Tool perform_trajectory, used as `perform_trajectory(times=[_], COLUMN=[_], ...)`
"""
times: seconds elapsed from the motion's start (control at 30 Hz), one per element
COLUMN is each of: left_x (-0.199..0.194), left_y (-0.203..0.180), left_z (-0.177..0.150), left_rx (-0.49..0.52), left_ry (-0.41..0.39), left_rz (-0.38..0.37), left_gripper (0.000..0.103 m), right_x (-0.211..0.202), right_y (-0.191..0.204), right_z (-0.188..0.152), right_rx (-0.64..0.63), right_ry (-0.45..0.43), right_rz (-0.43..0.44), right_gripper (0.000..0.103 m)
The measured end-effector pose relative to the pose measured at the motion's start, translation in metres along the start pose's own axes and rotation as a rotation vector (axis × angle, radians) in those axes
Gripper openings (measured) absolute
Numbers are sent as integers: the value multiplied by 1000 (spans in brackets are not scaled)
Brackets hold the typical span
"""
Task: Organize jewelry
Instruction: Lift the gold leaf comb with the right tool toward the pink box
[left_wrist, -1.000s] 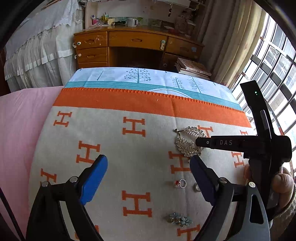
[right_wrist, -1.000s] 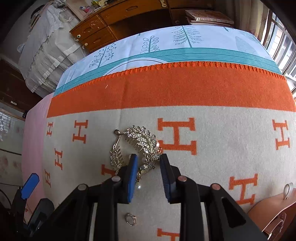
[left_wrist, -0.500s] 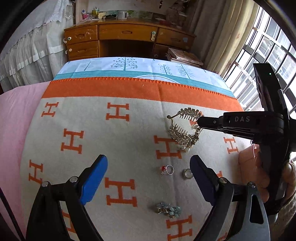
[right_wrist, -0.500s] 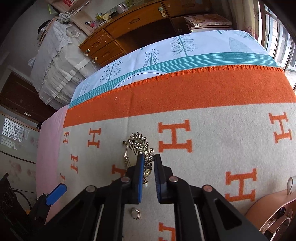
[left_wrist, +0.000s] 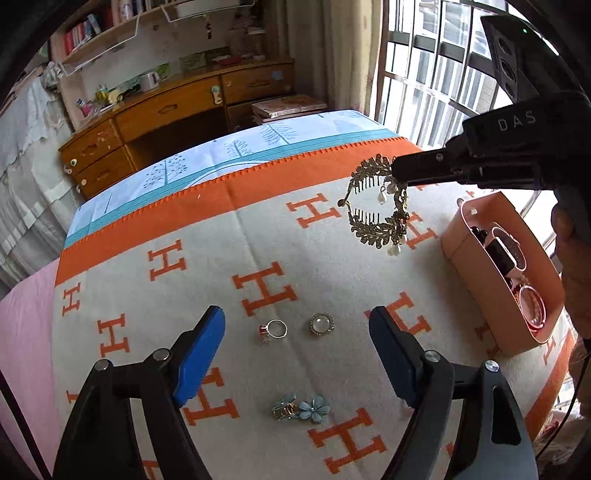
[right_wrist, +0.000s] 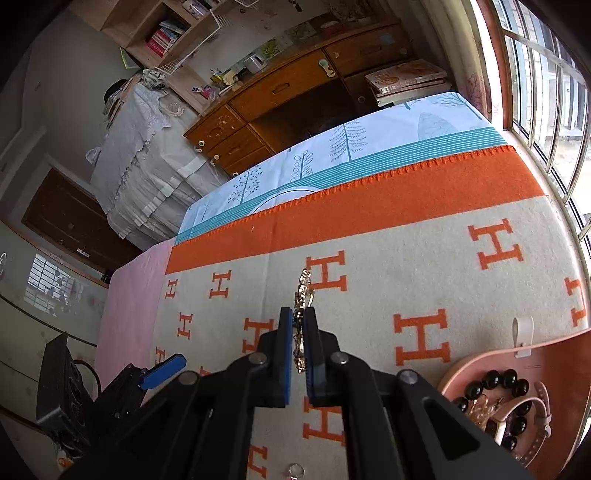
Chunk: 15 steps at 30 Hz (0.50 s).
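My right gripper (right_wrist: 299, 321) is shut on a gold leaf hair comb with pearl drops (left_wrist: 376, 206) and holds it in the air above the blanket, left of the pink leather jewelry box (left_wrist: 476, 236). The comb shows edge-on between the right jaws (right_wrist: 303, 291). My left gripper (left_wrist: 295, 332) is open and empty, low over a ring with a red stone (left_wrist: 273, 328) and a round pearl brooch (left_wrist: 321, 324). A blue flower clip (left_wrist: 301, 406) lies nearer the camera.
The pink box (right_wrist: 546, 354) holds a black bead bracelet (right_wrist: 495, 384), a watch and bangles. The bed carries a cream blanket with orange H marks (left_wrist: 184, 229). A wooden desk (left_wrist: 166, 110) stands behind; a barred window (left_wrist: 436, 74) is at the right.
The right gripper closed on the hair comb and lifted it off the blanket, carrying it right toward the pink box. The left gripper stayed open and shifted its view right.
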<state>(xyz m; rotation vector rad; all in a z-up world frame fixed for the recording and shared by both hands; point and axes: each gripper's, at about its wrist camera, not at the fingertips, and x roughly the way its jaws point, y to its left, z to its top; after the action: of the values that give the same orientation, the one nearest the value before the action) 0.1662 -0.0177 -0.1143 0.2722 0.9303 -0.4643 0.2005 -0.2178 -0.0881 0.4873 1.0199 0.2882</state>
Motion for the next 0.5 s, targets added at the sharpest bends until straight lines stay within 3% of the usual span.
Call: perform_trajectory(times=[0.1, 0.23, 0.33, 0.5], left_x=[13, 32, 43, 54], left_y=[-12, -10, -3, 1], left_z=[-2, 1, 3, 6], left_rx=[103, 182, 209, 272], left_ry=[29, 81, 122, 149], left_rz=[-49, -114, -180, -217], left_gripper=[61, 56, 41, 39], right_x=[-16, -31, -37, -43], right_y=[-3, -7, -13, -26], right_z=[-9, -20, -25, -29], right_rx=[-14, -32, -34, -23], right_ry=[-17, -32, -37, -46], right_rz=[13, 17, 18, 10], right_gripper=[5, 5, 5, 5])
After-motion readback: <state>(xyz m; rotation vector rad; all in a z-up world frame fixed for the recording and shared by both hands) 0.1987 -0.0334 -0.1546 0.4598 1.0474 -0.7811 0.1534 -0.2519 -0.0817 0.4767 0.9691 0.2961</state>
